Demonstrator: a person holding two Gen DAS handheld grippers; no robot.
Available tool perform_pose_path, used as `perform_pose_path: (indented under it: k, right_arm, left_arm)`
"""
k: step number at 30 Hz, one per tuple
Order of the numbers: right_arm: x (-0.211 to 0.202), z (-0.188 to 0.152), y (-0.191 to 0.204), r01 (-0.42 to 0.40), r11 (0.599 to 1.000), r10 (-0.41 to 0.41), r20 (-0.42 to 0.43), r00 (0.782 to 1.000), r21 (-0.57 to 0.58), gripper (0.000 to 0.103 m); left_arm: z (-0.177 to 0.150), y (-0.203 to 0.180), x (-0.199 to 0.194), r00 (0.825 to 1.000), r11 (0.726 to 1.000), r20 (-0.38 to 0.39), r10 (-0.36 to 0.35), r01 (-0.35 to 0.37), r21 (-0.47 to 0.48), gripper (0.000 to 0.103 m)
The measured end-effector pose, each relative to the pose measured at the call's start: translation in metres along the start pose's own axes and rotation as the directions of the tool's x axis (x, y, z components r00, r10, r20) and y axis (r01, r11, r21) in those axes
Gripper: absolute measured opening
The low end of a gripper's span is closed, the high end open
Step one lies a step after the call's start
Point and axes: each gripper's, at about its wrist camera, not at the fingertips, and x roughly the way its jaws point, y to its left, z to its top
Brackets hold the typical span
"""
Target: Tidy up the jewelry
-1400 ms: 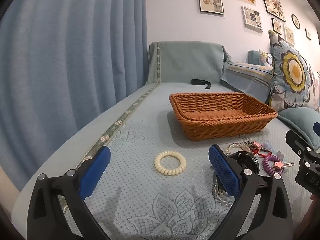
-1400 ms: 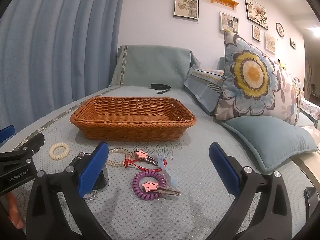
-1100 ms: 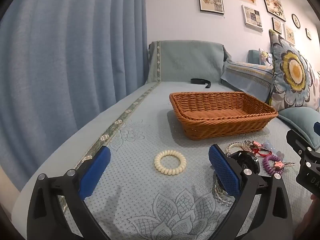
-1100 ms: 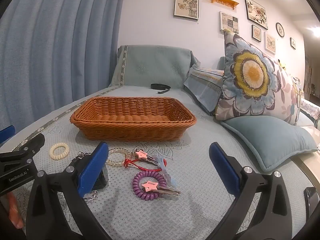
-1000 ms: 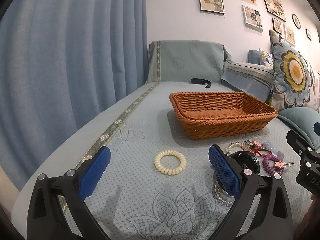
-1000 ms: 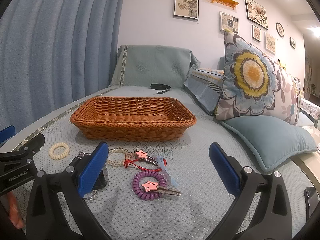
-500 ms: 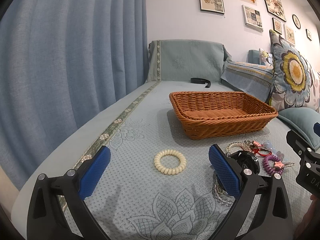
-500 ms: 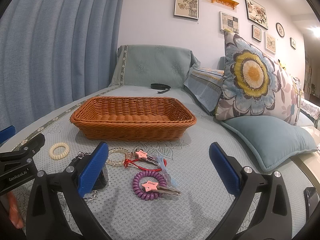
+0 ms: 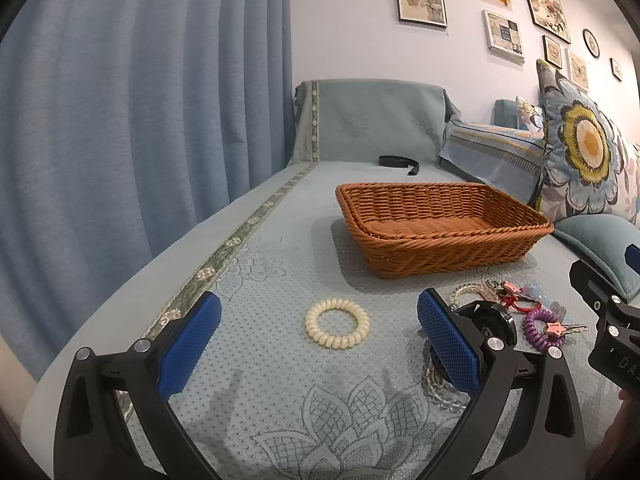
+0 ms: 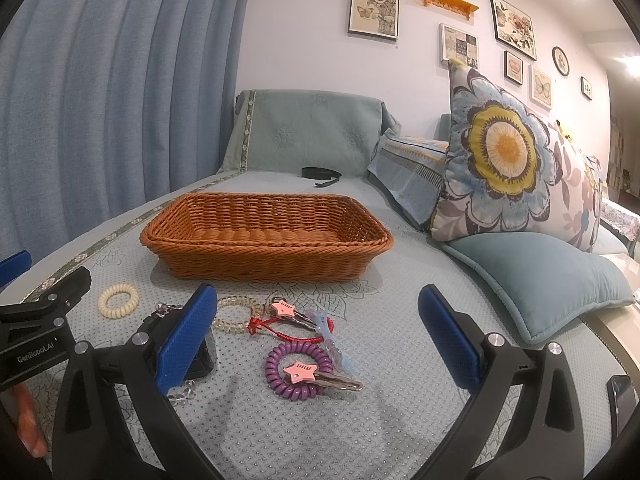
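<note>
Nothing sorted yet: woven brown wicker basket empty, cream spiral hair tie, purple coil bracelet, bead strands still on sofa cover; left gripper, right gripper both spread, holding nothing.

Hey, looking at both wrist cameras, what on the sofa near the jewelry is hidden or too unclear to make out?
- Black round object: left wrist view, partly behind the left claw; what it is stays unclear.
- Clear bead strand: same view, mostly covered by that claw's finger.
- Pale blue clip: right wrist view, tucked under the red cord bracelet; shape unclear.
- Right claw: open, hiding nothing.
</note>
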Motion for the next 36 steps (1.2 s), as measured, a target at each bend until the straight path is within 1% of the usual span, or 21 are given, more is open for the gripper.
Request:
perform_pose_path:
  k: [5, 8, 10, 11, 13, 15, 16, 17, 18, 19, 21, 22, 24, 25, 27, 28, 29, 30, 31, 34, 36]
  right_arm:
    - [0.0, -0.001, 0.002, 0.003, 1.0, -0.003, -0.001, 1.0, -0.004, 0.097]
    - [0.002, 0.0, 0.003, 0.012, 1.0, -0.012, -0.013, 1.0, -0.014, 0.096]
    - [0.001, 0.001, 0.004, 0.012, 1.0, -0.012, -0.014, 1.0, -0.015, 0.096]
    - [0.002, 0.001, 0.002, -0.004, 1.0, 0.005, -0.021, 1.0, 0.027, 0.096]
    - [0.002, 0.002, 0.001, -0.012, 0.999, 0.013, -0.037, 0.999, 0.037, 0.095]
    - [0.004, 0.002, -0.001, -0.022, 0.998, 0.025, -0.062, 0.998, 0.053, 0.095]
    - [0.008, 0.002, -0.007, -0.029, 0.998, 0.033, -0.067, 0.997, 0.062, 0.094]
    - [0.01, 0.003, -0.011, -0.042, 0.996, 0.049, -0.087, 0.995, 0.076, 0.092]
    - [0.014, 0.004, -0.017, -0.061, 0.994, 0.072, -0.113, 0.991, 0.091, 0.09]
    - [0.018, 0.005, -0.024, -0.077, 0.992, 0.091, -0.139, 0.986, 0.104, 0.087]
    - [0.02, 0.008, -0.033, -0.1, 0.991, 0.113, -0.155, 0.981, 0.09, 0.081]
    - [0.021, 0.009, -0.039, -0.109, 0.99, 0.123, -0.164, 0.979, 0.092, 0.073]
    - [0.022, 0.012, -0.052, -0.127, 0.986, 0.144, -0.172, 0.975, 0.105, 0.065]
    - [0.021, 0.012, -0.057, -0.139, 0.983, 0.157, -0.162, 0.974, 0.121, 0.058]
    - [0.025, 0.012, -0.064, -0.16, 0.977, 0.185, -0.181, 0.966, 0.142, 0.053]
    - [0.027, 0.011, -0.066, -0.173, 0.973, 0.201, -0.196, 0.96, 0.15, 0.051]
    - [0.03, 0.009, -0.066, -0.184, 0.97, 0.215, -0.21, 0.954, 0.157, 0.045]
    - [0.036, 0.005, -0.064, -0.213, 0.962, 0.252, -0.247, 0.936, 0.174, 0.042]
    - [0.039, 0.002, -0.062, -0.23, 0.954, 0.275, -0.251, 0.928, 0.192, 0.038]
    - [0.051, -0.009, -0.05, -0.212, 0.964, 0.256, -0.347, 0.902, 0.16, 0.035]
    - [0.054, -0.013, -0.049, -0.215, 0.962, 0.263, -0.368, 0.892, 0.168, 0.029]
  left_arm:
    - [0.0, 0.0, 0.0, 1.0, 1.0, -0.01, -0.002, 0.002, -0.009, 0.095]
    - [0.001, 0.004, 0.005, 0.999, 1.0, -0.033, -0.019, 0.018, -0.023, 0.095]
    - [0.002, 0.009, 0.009, 0.998, 0.998, -0.057, -0.036, 0.033, -0.053, 0.095]
    - [0.002, 0.014, 0.011, 0.997, 0.996, -0.068, -0.047, 0.042, -0.076, 0.095]
    - [0.004, 0.024, 0.017, 0.993, 0.992, -0.092, -0.074, 0.064, -0.107, 0.092]
    - [0.008, 0.033, 0.026, 0.989, 0.994, -0.134, -0.069, 0.056, -0.096, 0.088]
    - [0.009, 0.038, 0.032, 0.983, 0.992, -0.16, -0.09, 0.076, -0.096, 0.087]
    - [0.01, 0.042, 0.037, 0.976, 0.99, -0.182, -0.117, 0.099, -0.102, 0.087]
    - [0.012, 0.047, 0.046, 0.965, 0.987, -0.221, -0.14, 0.118, -0.111, 0.081]
    - [0.012, 0.049, 0.051, 0.961, 0.986, -0.235, -0.145, 0.121, -0.113, 0.078]
    - [0.013, 0.051, 0.064, 0.948, 0.982, -0.264, -0.175, 0.148, -0.116, 0.072]
    - [0.013, 0.05, 0.071, 0.942, 0.981, -0.283, -0.182, 0.155, -0.115, 0.071]
    - [0.009, 0.049, 0.084, 0.926, 0.977, -0.319, -0.203, 0.17, -0.127, 0.064]
    - [0.008, 0.049, 0.087, 0.919, 0.975, -0.333, -0.211, 0.175, -0.136, 0.061]
    - [0.003, 0.049, 0.097, 0.9, 0.97, -0.368, -0.234, 0.188, -0.157, 0.049]
    - [0.001, 0.05, 0.101, 0.894, 0.969, -0.381, -0.236, 0.187, -0.161, 0.049]
    - [0.0, 0.05, 0.104, 0.891, 0.969, -0.386, -0.236, 0.186, -0.163, 0.048]
    - [0.0, 0.049, 0.105, 0.891, 0.969, -0.387, -0.237, 0.187, -0.161, 0.047]
    - [0.0, 0.049, 0.105, 0.89, 0.969, -0.39, -0.238, 0.189, -0.16, 0.047]
    - [-0.002, 0.047, 0.105, 0.887, 0.971, -0.399, -0.232, 0.187, -0.149, 0.045]
    - [-0.002, 0.046, 0.104, 0.887, 0.972, -0.401, -0.23, 0.187, -0.142, 0.045]
